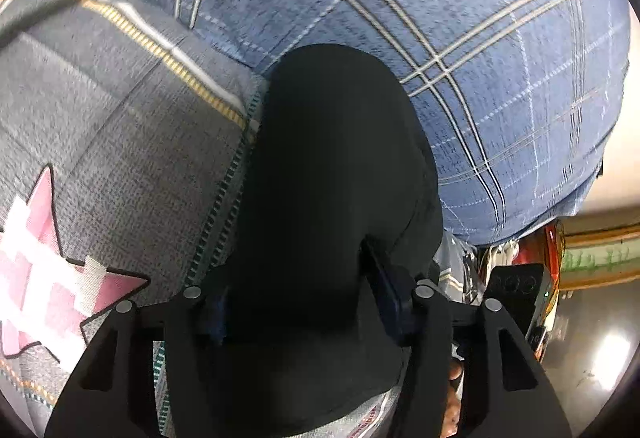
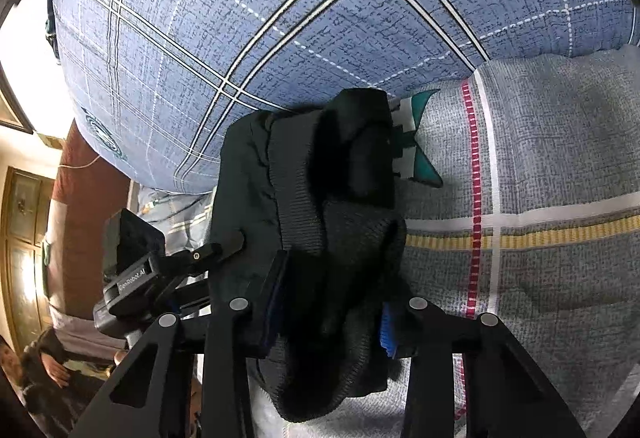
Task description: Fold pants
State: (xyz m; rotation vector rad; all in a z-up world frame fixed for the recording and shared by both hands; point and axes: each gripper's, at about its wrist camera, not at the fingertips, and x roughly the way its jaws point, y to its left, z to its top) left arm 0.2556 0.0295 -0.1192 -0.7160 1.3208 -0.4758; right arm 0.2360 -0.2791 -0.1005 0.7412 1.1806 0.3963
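The black pants (image 1: 328,197) hang bunched between the fingers of my left gripper (image 1: 304,302), which is shut on the fabric and holds it above the bed. In the right wrist view the pants (image 2: 312,222) show a ribbed waistband and fill the jaws of my right gripper (image 2: 324,318), which is shut on them too. The cloth hides both grippers' fingertips. The left gripper's body (image 2: 132,278) shows at the left of the right wrist view, close beside the pants.
A blue plaid bed cover (image 1: 480,37) lies ahead, with a grey blanket (image 1: 120,117) bearing a pink star (image 1: 40,270) beside it. The grey blanket (image 2: 540,177) also lies right of my right gripper. A person (image 2: 44,366) sits at lower left by a wooden cabinet (image 2: 24,238).
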